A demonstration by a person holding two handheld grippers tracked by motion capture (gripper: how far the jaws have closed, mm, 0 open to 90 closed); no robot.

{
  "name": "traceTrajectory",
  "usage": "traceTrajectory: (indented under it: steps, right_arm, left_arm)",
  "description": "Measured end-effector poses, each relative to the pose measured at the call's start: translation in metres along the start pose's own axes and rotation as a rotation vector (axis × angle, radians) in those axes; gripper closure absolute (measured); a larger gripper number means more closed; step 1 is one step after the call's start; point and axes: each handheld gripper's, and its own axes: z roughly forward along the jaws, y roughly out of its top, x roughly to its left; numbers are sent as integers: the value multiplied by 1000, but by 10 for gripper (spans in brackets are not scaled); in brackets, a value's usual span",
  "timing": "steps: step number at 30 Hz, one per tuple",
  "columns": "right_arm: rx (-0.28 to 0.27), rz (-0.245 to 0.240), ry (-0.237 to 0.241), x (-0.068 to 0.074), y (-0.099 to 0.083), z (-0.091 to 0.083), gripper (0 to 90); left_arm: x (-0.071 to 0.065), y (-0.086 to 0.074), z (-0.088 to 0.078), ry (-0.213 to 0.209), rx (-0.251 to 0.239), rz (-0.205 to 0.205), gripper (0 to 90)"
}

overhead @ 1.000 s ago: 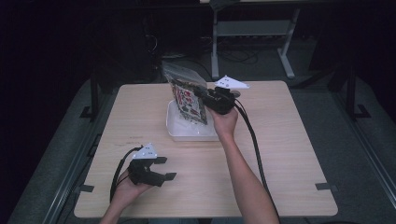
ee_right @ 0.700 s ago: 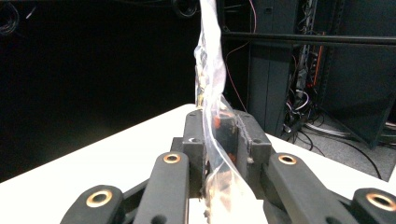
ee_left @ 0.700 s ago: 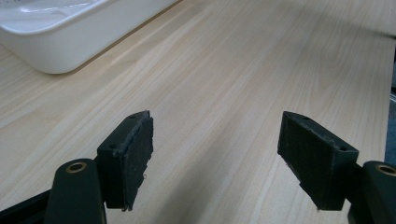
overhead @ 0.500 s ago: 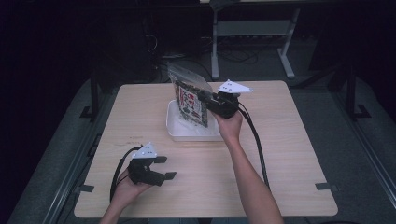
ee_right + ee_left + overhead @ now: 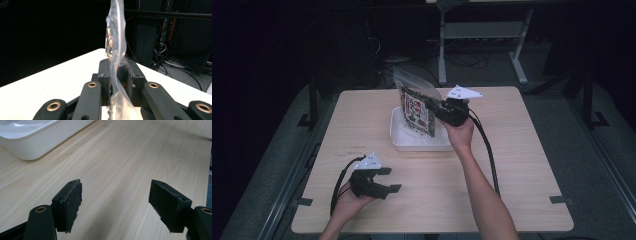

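Note:
A clear plastic bag (image 5: 416, 102) with a printed red, green and white packet inside is held upright above the white tray (image 5: 412, 141). My right gripper (image 5: 438, 107) is shut on the bag's edge. In the right gripper view the bag (image 5: 115, 45) rises edge-on from between the jaws of that gripper (image 5: 119, 75). My left gripper (image 5: 388, 179) rests low over the table near the front left, open and holding nothing. In the left gripper view its pads (image 5: 72, 202) stand wide apart over bare wood, with the tray's corner (image 5: 27, 150) at the upper left.
The wooden table (image 5: 522, 165) has black cables trailing from both grippers. Behind the table stand a metal stand (image 5: 482, 35) and dark floor with cables.
My right gripper has lifted the bag slightly and turned it more upright over the tray. The left gripper has stayed still.

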Motion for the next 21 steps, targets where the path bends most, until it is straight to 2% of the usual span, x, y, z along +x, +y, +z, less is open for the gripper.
traceTrajectory:
  steps: [9,10,16,20,21]
  right_arm:
    - [8,24,-9,-3,1,-2,734]
    - [19,19,-24,-4,2,-2,653]
    - [48,23,-14,-5,7,-8,542]
    - [60,43,-11,-7,8,-13,489]
    - [77,49,-13,-8,8,-16,449]
  left_arm:
    - [1,0,0,1,5,0,258]
    - [1,0,0,1,4,0,258]
    - [1,0,0,0,6,2,258]
    - [0,1,0,1,7,5,258]
    - [0,1,0,1,7,6,258]
